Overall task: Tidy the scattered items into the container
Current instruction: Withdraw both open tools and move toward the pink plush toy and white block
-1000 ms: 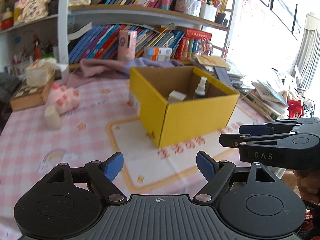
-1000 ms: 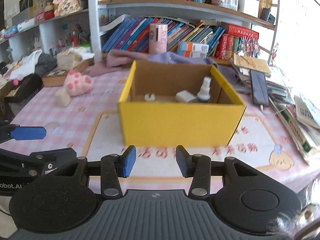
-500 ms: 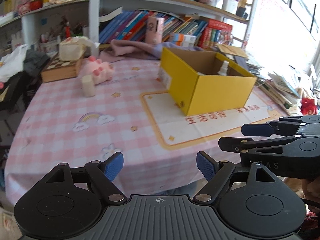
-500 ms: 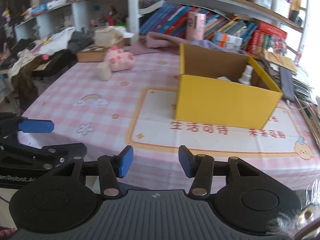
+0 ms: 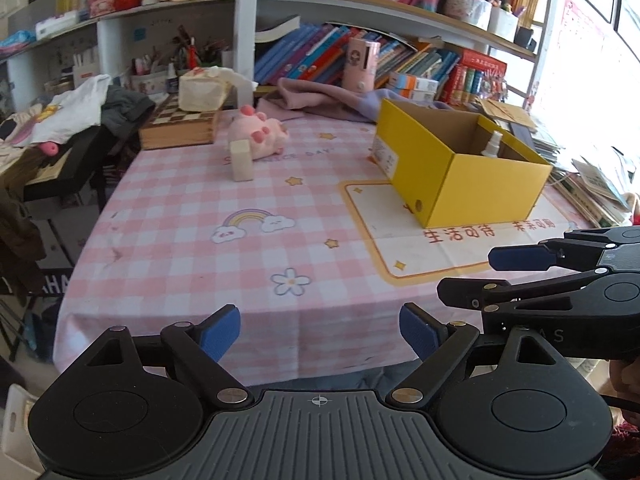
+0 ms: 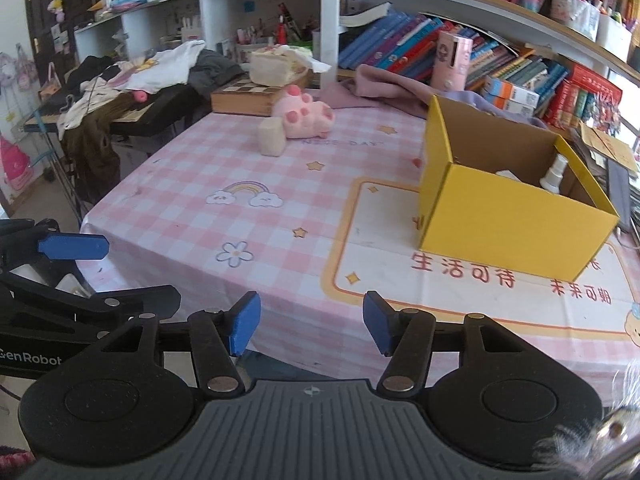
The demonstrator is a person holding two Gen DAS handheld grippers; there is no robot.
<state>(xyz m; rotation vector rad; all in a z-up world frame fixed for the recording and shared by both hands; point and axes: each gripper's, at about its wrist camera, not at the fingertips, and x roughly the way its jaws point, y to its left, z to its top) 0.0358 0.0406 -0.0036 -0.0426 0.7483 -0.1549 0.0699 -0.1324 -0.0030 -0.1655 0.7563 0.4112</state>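
A yellow cardboard box [image 5: 476, 184] [image 6: 508, 224] stands on the right of the pink checked table, with a white spray bottle [image 5: 493, 145] [image 6: 554, 174] inside. A cream block [image 5: 241, 160] [image 6: 271, 142] and a pink plush paw [image 5: 260, 134] [image 6: 306, 116] sit at the far left of the table. My left gripper [image 5: 320, 332] is open and empty, off the table's near edge. My right gripper [image 6: 308, 328] is open and empty, also off the near edge; it shows side-on in the left wrist view [image 5: 520, 276].
A wooden chess box [image 5: 180, 128] with a tissue pack sits at the back left. A purple cloth [image 5: 320, 100] lies behind the box. Bookshelves line the back. Stacked books [image 5: 588, 184] lie right of the box. A keyboard with clothes [image 6: 120, 96] stands left of the table.
Both grippers have pulled back from the box and away from the table; the view now takes in the whole table. The right gripper's jaws have opened wider. Nothing on the table moved.
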